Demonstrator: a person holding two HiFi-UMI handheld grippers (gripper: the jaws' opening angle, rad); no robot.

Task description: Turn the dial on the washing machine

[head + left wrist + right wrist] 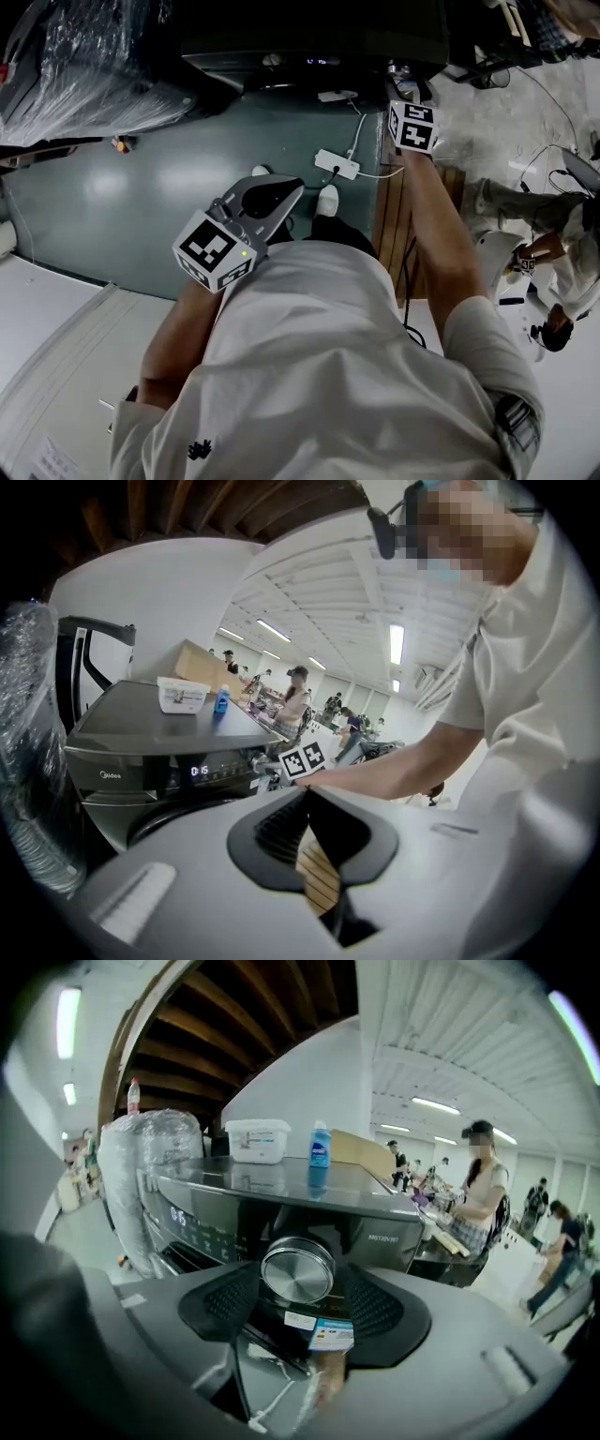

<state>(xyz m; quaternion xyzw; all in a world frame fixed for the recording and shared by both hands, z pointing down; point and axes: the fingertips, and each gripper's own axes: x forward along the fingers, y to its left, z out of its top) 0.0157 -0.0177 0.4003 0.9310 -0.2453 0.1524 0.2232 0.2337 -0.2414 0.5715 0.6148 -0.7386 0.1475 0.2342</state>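
Silver dial [297, 1272] sits pinched in right tongs [297, 1277] at twelve o'clock, turn apparently pending; left tongs [307, 795] idle, pressed together.

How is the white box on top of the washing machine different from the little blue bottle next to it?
The white tub is wide and boxy, while the blue bottle is slim and narrow. The tub is mostly white, and the bottle is blue with a pale label. The tub has a broad flat lid, and the bottle narrows to a small top. Both stand upright, side by side, on the washing machine.
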